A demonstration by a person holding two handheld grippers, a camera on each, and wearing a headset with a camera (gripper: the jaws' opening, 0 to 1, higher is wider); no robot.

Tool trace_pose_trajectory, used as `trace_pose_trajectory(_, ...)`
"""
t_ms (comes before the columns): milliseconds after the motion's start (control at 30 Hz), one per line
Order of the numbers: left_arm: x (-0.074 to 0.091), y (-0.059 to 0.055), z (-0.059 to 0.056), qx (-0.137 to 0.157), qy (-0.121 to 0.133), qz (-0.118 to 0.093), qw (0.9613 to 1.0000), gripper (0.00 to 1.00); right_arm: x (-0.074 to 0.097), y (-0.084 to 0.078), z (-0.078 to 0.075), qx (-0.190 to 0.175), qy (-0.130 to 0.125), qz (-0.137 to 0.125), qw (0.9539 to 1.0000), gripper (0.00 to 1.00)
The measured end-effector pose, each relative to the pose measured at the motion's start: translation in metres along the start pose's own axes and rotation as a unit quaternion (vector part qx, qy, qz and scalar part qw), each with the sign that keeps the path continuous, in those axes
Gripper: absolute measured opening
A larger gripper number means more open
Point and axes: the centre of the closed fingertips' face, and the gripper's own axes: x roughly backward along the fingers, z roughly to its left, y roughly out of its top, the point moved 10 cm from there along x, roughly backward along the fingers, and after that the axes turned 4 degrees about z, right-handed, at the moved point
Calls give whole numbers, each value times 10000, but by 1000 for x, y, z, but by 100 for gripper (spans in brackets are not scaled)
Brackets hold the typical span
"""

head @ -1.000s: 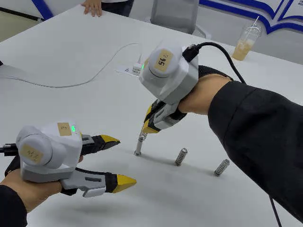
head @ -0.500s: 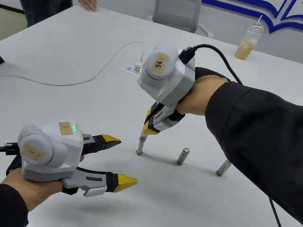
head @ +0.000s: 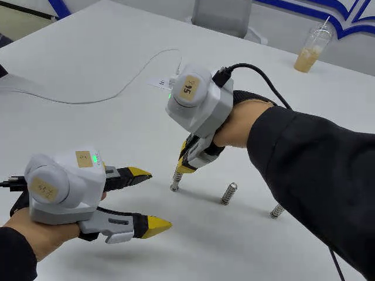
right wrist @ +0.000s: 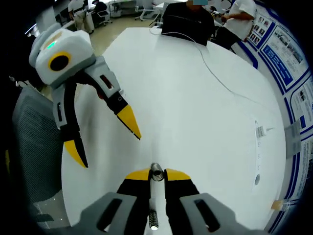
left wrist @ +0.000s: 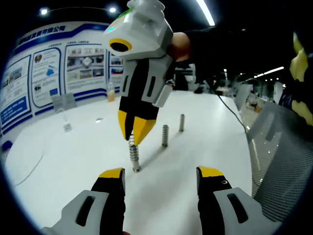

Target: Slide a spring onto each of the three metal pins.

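Note:
Three metal pins stand in a row on the white table (head: 88, 123). My right gripper (head: 183, 168) points down over the leftmost pin (head: 174, 186) and is shut on the spring (right wrist: 156, 171) threaded on it. In the left gripper view that spring (left wrist: 132, 151) hangs from the yellow tips above the pin's foot. The middle pin (head: 228, 193) and the right pin (head: 276, 211) each carry a spring. My left gripper (head: 151, 198) hovers open at the lower left, aimed at the leftmost pin, with nothing between its fingers (left wrist: 111, 174).
A white cable (head: 120, 88) and a small labelled device (head: 161, 84) lie behind the pins. A plastic cup of drink (head: 309, 51) stands at the far right, a chair (head: 220, 14) beyond the table. People sit at the table's far end (right wrist: 195, 19).
My right gripper has gone down a little along the leftmost pin with the spring in its tips. The left gripper has held its place; the head camera has shifted.

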Motion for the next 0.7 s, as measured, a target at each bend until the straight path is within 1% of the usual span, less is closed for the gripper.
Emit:
trace_pose_trajectory(233,0,-1,3,18,4,4,10000,60,-8,-1,1,-29,45,50,10000,12)
trace_pose_trajectory(700,0,-2,0,37,-20,28,10000,60,-22,-4,2,-150,42,62,9999,12)
